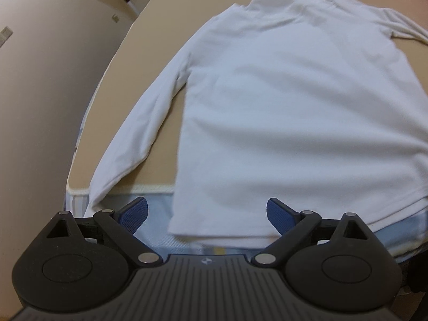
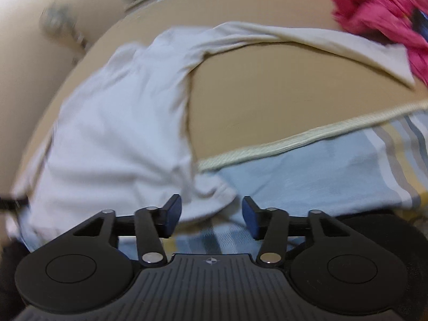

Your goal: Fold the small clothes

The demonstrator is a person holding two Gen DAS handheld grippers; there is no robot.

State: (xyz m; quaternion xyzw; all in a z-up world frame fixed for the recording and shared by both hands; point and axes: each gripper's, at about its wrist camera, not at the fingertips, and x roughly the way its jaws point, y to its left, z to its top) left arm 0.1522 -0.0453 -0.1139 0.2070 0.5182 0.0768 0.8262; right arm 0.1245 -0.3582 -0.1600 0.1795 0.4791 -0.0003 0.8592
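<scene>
Tan padding covers the work surface (image 1: 160, 139), trimmed at its near edge by a cream woven border (image 2: 294, 140) over pale blue striped cloth (image 2: 307, 176). At that edge the left gripper (image 1: 207, 215) hovers with its blue-padded jaws spread wide, empty, just above the hem of the white long-sleeved shirt (image 1: 294, 107). The right gripper (image 2: 211, 218) is likewise parted and empty at the shirt's rumpled hem corner. Soft, smooth knit lies flat, one sleeve trailing to the left edge, the other reaching crumpled pink fabric (image 2: 379, 10). Bare tan lies between body and sleeves.
</scene>
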